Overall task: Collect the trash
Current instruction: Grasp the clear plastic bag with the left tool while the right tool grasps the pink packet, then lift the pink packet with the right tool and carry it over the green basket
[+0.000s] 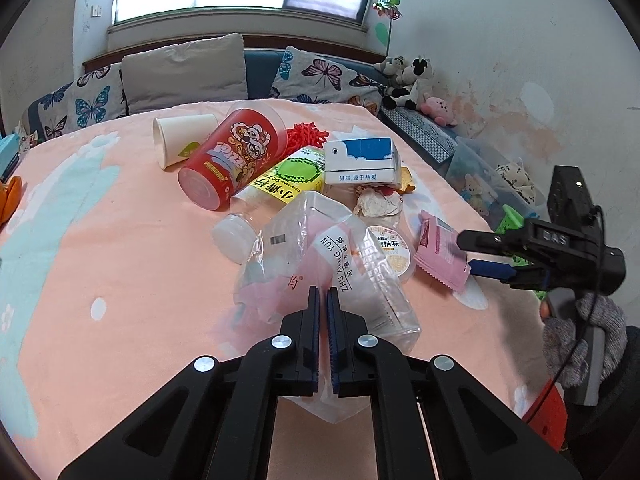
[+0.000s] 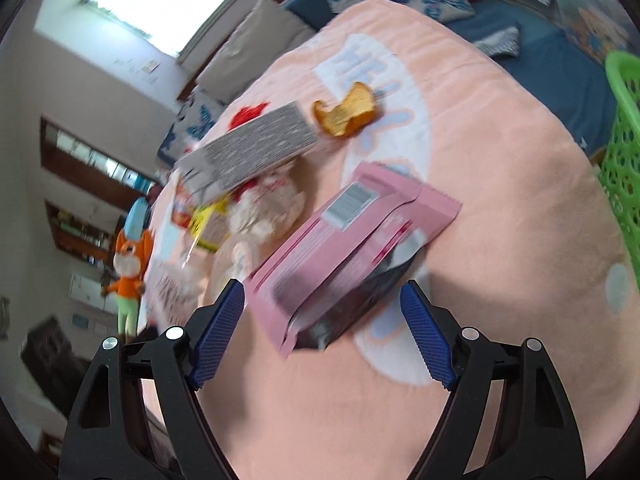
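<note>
The pink wrapper (image 2: pixel 352 248) lies flat on the peach blanket (image 2: pixel 500 200) at the near right edge of the litter pile, its torn dark end toward the right claw (image 2: pixel 322 332), which stands wide with the wrapper between its blue pads (image 2: pixel 218 332) but not yet pressed by either. The step in hand looks to be the pick-up of this wrapper; the next move would call for lowering the pads to the blanket and closing across the packet's narrow width, since it is thin and limp and could slide or fold away. The left claw (image 1: pixel 323 320) is pinched narrow on the clear plastic bag (image 1: pixel 320 264), gripping its film at the near end, likely as the sack for the trash. Just beyond the wrapper sit a small round lidded cup (image 1: pixel 394 250) and crumpled paper (image 1: pixel 376 202), close enough that they could be nudged. Farther back lie a milk carton (image 1: pixel 362 160), a yellow-green bottle (image 1: pixel 276 184), a red snack tub (image 1: pixel 232 156) and a paper cup (image 1: pixel 180 140), all heaped together. A green basket (image 2: pixel 624 152) stands off the blanket's right side, and an orange peel (image 2: pixel 346 112) lies apart from the pile.
</note>
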Demonstrator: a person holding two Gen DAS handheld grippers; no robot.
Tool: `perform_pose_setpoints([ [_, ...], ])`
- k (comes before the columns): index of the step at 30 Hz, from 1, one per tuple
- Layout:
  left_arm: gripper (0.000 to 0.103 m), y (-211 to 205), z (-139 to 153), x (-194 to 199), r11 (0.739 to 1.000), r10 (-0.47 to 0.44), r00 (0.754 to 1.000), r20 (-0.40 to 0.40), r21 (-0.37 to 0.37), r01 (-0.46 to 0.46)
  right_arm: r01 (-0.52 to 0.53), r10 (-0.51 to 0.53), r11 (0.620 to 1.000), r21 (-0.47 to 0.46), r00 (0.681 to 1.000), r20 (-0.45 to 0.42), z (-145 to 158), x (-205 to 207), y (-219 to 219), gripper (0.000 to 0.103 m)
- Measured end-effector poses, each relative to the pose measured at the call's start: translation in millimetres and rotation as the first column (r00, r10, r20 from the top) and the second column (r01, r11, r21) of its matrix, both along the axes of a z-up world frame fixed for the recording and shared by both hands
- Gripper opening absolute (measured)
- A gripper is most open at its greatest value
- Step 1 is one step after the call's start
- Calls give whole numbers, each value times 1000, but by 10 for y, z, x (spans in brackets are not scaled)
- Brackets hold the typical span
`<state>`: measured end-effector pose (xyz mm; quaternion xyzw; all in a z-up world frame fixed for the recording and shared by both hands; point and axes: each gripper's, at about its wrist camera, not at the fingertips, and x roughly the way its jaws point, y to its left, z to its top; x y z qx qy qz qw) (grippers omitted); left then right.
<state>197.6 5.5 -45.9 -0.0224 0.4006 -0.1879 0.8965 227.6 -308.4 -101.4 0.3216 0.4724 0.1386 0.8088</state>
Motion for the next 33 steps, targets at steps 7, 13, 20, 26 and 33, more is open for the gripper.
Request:
perform_pose_setpoints([
  [7,4,49,-39,-6,1000,-6,1000,-8,-10,6,47,-47,999,7,999,4,-25,173,-24,72],
  [13,4,51,-48,-16,1000,-4,1000,-13,-19,4,29,-28,999,-19,999,24,-61,236,39,37],
  [20,4,36,-30,-23,1000,3,1000,-11,-24,-3,13,-7,998,-68,996,91,45,131,28,17],
  [26,4,14,9,-28,1000,4,1000,-9,-31,-4,-22,31,997,-68,990,138,147,74,86,15],
  [33,4,31,22,-48,999,10,1000,-7,-30,-10,-39,33,998,50,991,129,146,139,112,42],
])
